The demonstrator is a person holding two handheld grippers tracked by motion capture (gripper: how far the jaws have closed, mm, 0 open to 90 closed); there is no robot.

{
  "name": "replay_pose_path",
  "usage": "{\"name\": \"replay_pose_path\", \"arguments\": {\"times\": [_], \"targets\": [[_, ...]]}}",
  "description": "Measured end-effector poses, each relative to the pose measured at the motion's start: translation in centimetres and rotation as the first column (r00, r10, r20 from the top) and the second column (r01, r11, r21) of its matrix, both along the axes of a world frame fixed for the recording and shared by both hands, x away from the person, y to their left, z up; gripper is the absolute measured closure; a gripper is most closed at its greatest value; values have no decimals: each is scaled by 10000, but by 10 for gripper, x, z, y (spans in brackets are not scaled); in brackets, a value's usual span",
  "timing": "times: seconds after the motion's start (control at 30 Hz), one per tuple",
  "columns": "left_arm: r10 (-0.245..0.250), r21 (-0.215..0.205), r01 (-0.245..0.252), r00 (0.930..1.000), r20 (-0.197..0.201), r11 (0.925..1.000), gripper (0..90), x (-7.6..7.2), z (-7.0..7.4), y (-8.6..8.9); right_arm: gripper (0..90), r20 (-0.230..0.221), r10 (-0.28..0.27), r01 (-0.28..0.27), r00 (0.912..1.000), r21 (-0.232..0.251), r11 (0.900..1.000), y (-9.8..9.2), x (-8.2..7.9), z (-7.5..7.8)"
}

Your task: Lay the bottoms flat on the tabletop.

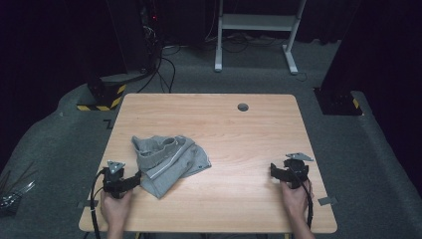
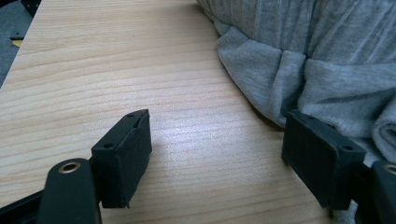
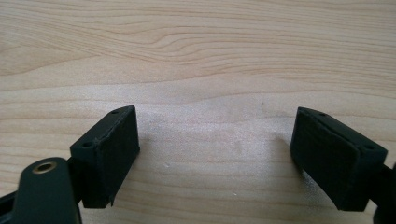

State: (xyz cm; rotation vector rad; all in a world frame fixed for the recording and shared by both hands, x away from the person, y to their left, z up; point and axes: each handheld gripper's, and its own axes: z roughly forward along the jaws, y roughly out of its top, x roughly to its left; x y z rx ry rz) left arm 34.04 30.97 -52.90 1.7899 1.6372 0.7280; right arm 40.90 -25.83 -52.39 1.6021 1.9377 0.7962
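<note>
On table (image 1: 239,129), left of centre: grey garment (image 1: 169,162) lying crumpled, near front-left edge. Left gripper (image 1: 138,180) sitting just beside garment's near-left edge, jaws gaping wide with bare wood between them in the left gripper view, gripping nothing; garment (image 2: 317,60) bunching right behind one jaw there, contact hard to tell. Right gripper (image 1: 273,171) resting well apart from garment near right edge, jaws spread wide over bare wood in the right gripper view, holding nothing; hands (image 1: 115,206) holding both grippers from the front edge.
</note>
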Motion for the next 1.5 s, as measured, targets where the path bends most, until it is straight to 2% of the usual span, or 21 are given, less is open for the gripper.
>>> {"name": "replay_pose_path", "arguments": {"times": [0.87, 1.03, 1.17, 1.27, 1.37, 1.5], "targets": [[-1, 2, 1, 10000, 23, 10000, 248, 0, 0, -1, 134, -11, -173, 173, 9998, -47, 9998, 0, 1, 0], [159, -3, -159, 9999, 29, 9999, 263, 0, 0, -3, 134, -27, -308, 308, 9995, -34, 9995, 0, 1, 0], [115, -153, -114, 9999, 54, 9998, 259, 0, 0, -7, 134, -25, -308, 308, 9995, -33, 9995, 0, 1, 0], [-28, -424, 30, 10000, 60, 9991, 265, -2, 1, -8, 134, -24, -306, 306, 9995, -40, 9995, 0, 1, 0], [-75, -658, 95, 9995, 308, 9978, 274, -4, 3, -10, 134, -27, -317, 317, 9995, -33, 9995, 0, 1, 0], [-200, -809, 230, 9991, 380, 9965, 274, -6, 7, -11, 135, -15, -295, 295, 9996, -54, 9996, -1, 1, 0]]}}
